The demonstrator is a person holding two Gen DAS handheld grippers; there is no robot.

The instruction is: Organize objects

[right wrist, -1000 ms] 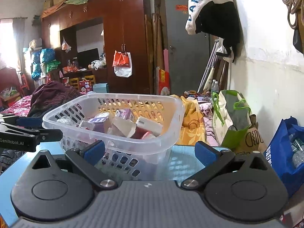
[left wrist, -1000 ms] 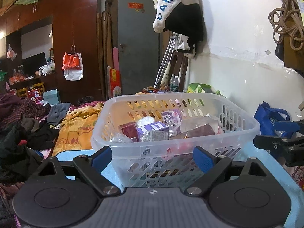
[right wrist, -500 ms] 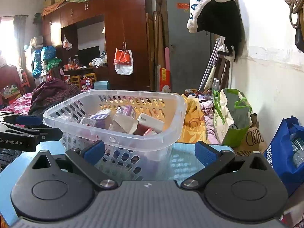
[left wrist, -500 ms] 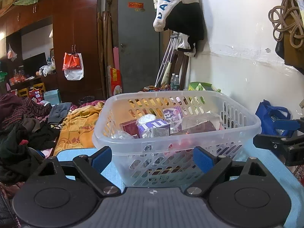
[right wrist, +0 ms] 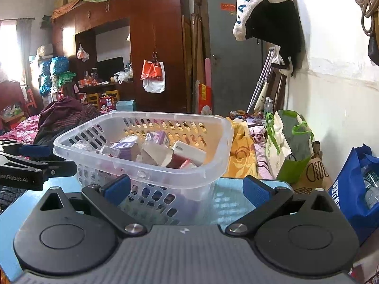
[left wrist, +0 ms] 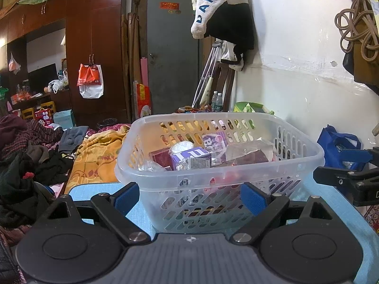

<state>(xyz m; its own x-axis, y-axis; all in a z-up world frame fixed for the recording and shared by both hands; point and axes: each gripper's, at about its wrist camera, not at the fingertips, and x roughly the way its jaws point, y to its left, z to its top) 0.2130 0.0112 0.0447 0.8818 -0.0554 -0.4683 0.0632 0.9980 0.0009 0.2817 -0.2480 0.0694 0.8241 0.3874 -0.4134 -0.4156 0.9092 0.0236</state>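
One translucent slotted basket [left wrist: 220, 172] sitting upright on the blue table [left wrist: 104, 189], open side up, long axis running left to right across the left wrist view. Holding a jumble of small boxes and wrapped packets [right wrist: 151, 151], purple, maroon and white, lower ones blurring behind the walls. Left gripper [left wrist: 189, 198] facing its near wall, jaws spread apart, gripping nothing. Right gripper [right wrist: 187, 189] hovering by a corner, jaws likewise apart.

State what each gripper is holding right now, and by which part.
Nothing is held. The left gripper and the right gripper are both open and empty, on the near side of the basket of small packages on the blue table.
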